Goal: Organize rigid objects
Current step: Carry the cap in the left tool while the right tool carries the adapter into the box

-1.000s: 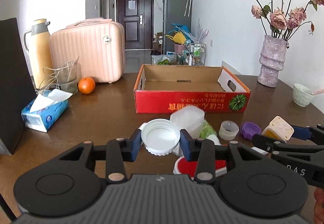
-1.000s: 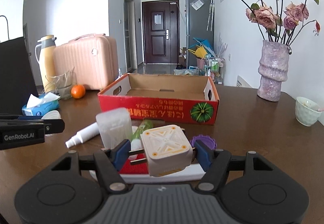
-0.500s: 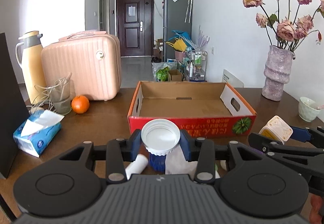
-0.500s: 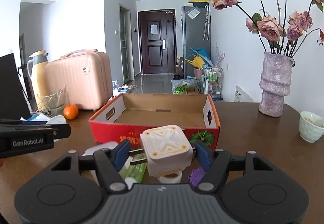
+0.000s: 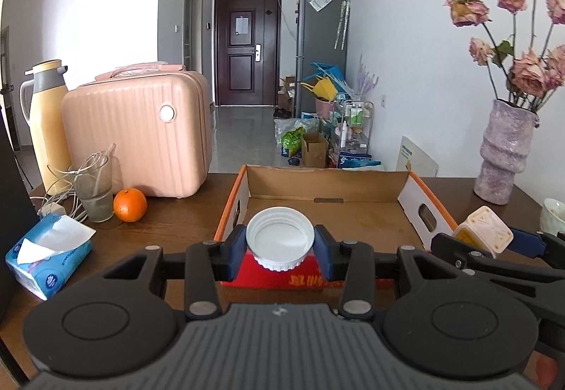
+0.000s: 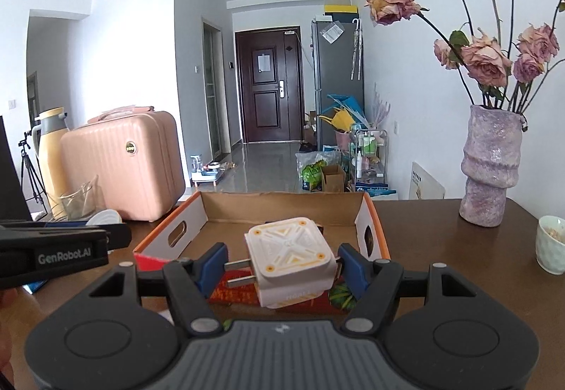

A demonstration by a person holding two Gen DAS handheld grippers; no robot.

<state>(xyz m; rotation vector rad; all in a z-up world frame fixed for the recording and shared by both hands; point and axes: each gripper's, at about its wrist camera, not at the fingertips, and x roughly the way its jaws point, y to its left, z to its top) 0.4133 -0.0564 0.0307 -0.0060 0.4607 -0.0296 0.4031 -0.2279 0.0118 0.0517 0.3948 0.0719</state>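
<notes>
While both loads hang at the near wall of the cardboard box (image 5: 353, 213), nothing lies inside yet (its floor shows bare): left gripper (image 5: 280, 249) clamps a white jar lid (image 5: 280, 241), right gripper (image 6: 279, 268) a plug adapter (image 6: 291, 261).

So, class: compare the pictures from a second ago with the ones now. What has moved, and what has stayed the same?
Both tongs have carried their loads forward, up off the table clutter, to the near edge of the box. The left tongs now hold the white lid over the box's near wall; the right tongs hold the plug likewise. Nothing was released; both grips are unchanged. The box, suitcase and vase stayed put.
</notes>
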